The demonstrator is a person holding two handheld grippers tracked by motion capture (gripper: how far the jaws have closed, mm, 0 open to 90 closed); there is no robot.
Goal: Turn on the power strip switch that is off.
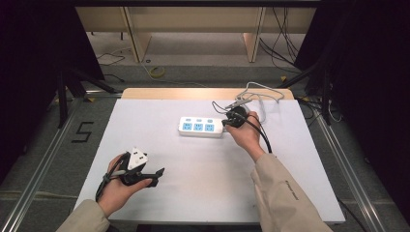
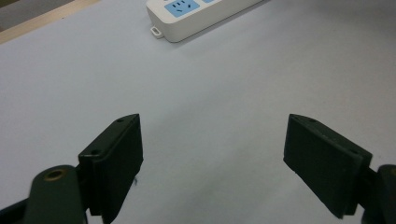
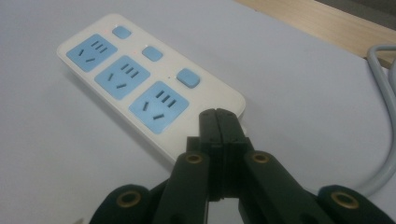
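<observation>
Power strip point(image 3: 140, 93), closed right hand-held gripper point(image 3: 218, 122) touching

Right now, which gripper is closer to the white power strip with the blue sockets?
The right. The right gripper sits at the power strip's cable end, jaws closed together. The left gripper is well back near the table's front edge, jaws wide apart over bare table.

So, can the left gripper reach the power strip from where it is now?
Probably yes: the left gripper is open, and bare table lies between it and the power strip.
</observation>
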